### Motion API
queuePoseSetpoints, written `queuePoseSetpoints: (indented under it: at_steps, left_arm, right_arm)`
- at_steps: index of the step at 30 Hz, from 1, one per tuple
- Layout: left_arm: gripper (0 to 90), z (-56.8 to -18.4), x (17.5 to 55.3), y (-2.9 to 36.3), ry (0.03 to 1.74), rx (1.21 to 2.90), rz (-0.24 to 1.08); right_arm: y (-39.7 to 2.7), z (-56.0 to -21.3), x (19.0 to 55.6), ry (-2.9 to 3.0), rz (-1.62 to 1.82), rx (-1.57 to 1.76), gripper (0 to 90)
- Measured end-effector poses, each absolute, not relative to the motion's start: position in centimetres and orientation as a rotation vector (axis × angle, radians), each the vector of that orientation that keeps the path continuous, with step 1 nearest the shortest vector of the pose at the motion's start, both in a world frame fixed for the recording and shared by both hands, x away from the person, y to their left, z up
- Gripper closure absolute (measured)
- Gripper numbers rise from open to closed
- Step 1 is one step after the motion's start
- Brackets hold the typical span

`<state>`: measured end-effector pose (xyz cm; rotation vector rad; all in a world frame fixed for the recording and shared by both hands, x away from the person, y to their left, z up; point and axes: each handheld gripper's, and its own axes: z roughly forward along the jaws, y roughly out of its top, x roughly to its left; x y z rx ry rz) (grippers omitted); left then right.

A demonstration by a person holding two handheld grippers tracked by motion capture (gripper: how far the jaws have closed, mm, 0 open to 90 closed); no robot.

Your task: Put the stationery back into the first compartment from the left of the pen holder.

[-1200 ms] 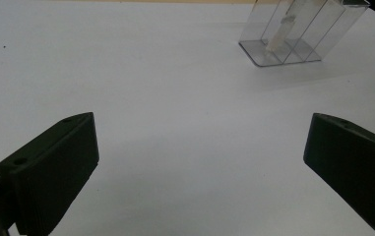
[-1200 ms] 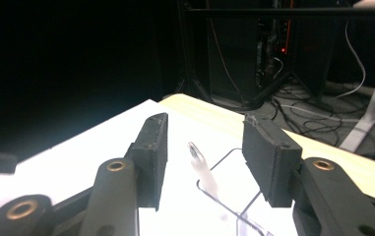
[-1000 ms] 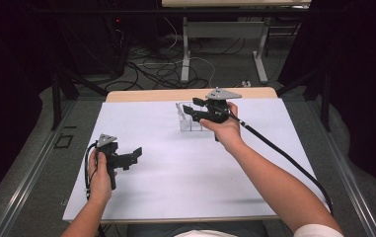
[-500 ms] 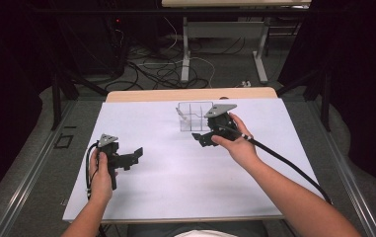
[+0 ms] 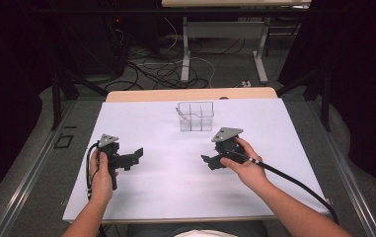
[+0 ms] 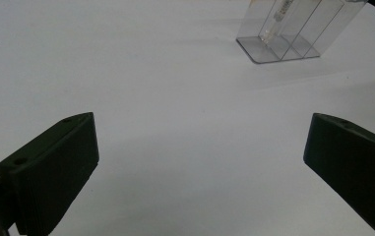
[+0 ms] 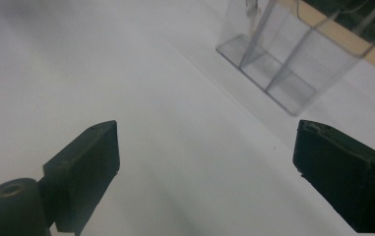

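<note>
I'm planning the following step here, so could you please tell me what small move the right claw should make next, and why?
Probably none yet: let the right claw rest. Its jaws are wide open with nothing between them, and the clear plastic divided box stands upright on the white table sheet, apart from both claws.

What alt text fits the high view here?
A person holds an open left claw and right claw above a white table, nothing gripped. A clear divided box stands beyond them near the far edge.
</note>
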<state>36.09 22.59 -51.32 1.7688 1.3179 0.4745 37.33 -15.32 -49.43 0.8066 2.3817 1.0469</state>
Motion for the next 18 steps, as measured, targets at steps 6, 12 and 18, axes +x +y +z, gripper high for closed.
queuePoseSetpoints:
  at_steps: [6,12,18]
  left_arm:
    - [0.2,-51.4,36.1,22.6,1.324,1.771,0.473]
    - [0.2,-51.4,36.2,22.4,1.324,1.783,0.464]
    - [0.2,-51.6,36.3,22.3,1.318,1.794,0.461]
  right_arm:
    - [-19.2,-51.0,36.7,2.331,1.124,0.982,10.5]
    - [-23.3,-51.9,36.8,2.214,1.151,1.145,10.7]
    - [-26.0,-52.2,37.3,2.098,1.165,1.263,10.7]
